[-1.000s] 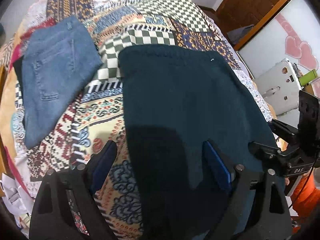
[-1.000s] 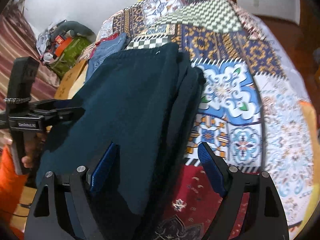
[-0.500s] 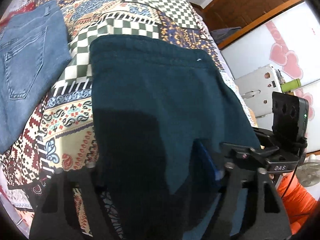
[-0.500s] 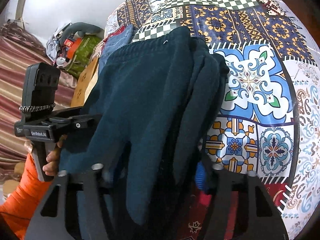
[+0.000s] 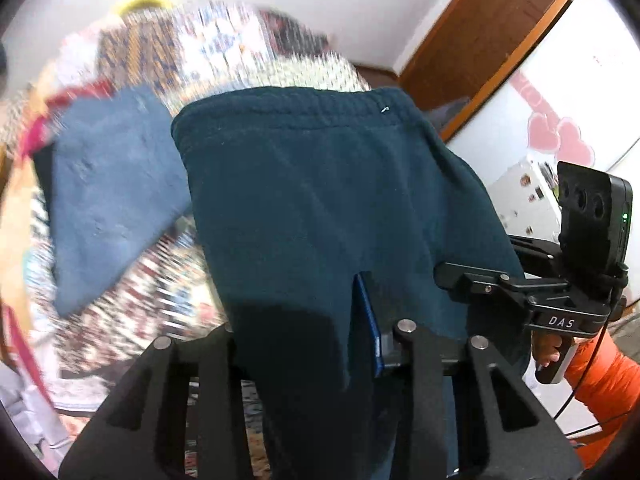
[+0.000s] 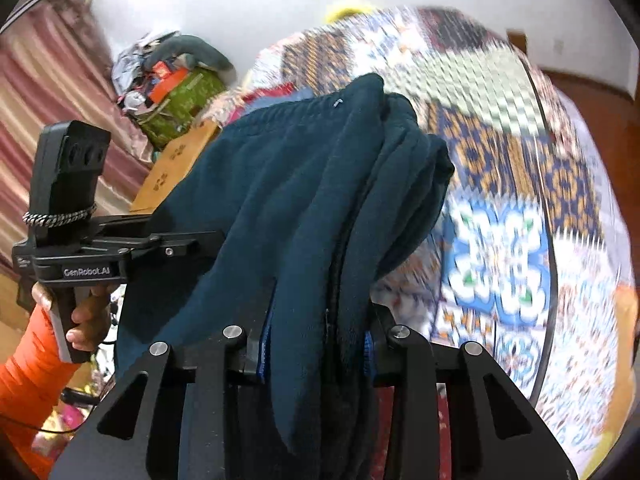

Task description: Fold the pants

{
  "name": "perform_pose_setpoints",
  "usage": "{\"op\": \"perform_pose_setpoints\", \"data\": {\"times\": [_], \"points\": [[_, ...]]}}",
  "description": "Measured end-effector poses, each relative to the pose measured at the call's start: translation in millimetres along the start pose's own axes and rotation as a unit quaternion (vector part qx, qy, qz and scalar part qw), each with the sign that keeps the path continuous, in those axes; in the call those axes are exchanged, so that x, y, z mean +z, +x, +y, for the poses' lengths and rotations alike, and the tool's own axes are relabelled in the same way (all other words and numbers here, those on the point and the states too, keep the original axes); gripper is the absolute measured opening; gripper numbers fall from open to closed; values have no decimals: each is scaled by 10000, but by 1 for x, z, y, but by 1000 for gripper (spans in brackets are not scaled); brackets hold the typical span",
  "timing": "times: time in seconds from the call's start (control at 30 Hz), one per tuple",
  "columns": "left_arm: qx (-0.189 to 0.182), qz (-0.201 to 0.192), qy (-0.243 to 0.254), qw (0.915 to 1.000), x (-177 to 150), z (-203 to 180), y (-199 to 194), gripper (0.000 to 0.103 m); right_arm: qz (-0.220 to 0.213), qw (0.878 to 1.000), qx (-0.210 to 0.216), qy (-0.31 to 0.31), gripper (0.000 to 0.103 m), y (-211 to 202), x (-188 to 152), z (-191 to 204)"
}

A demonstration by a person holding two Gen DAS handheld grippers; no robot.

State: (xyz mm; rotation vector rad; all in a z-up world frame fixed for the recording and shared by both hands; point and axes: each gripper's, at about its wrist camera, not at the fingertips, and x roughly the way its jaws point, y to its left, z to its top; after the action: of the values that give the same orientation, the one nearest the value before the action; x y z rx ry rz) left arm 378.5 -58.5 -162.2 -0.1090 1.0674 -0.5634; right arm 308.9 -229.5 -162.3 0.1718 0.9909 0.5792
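Left wrist view: the left claw (image 5: 304, 320) is clamped on the dark teal fleece pants (image 5: 320, 192), waistband stretching ahead over the patchwork-quilted bed (image 5: 240, 52). Right wrist view: the right claw (image 6: 316, 344) pinches bunched layers, probably the opposite edge.

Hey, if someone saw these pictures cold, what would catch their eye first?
The dark teal pants fill the middle of both views, bunched and gripped by the left gripper and the right gripper. Behind them spreads the bright patchwork bedspread, with folded blue jeans lying on it at the left.
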Motion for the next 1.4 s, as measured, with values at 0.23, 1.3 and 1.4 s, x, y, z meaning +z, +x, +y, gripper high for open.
{"op": "perform_pose_setpoints", "data": {"times": [0.23, 1.3, 1.4], "points": [[399, -1026, -31, 9939, 13, 25, -76, 34, -605, 9963, 207, -582, 30, -4, 54, 46], [1428, -437, -1475, 9777, 105, 287, 81, 31, 575, 9964, -108, -606, 30, 258, 190, 34], [1487, -551, -1397, 9774, 99, 283, 84, 33, 567, 9971, -14, -515, 32, 257, 184, 24]]}}
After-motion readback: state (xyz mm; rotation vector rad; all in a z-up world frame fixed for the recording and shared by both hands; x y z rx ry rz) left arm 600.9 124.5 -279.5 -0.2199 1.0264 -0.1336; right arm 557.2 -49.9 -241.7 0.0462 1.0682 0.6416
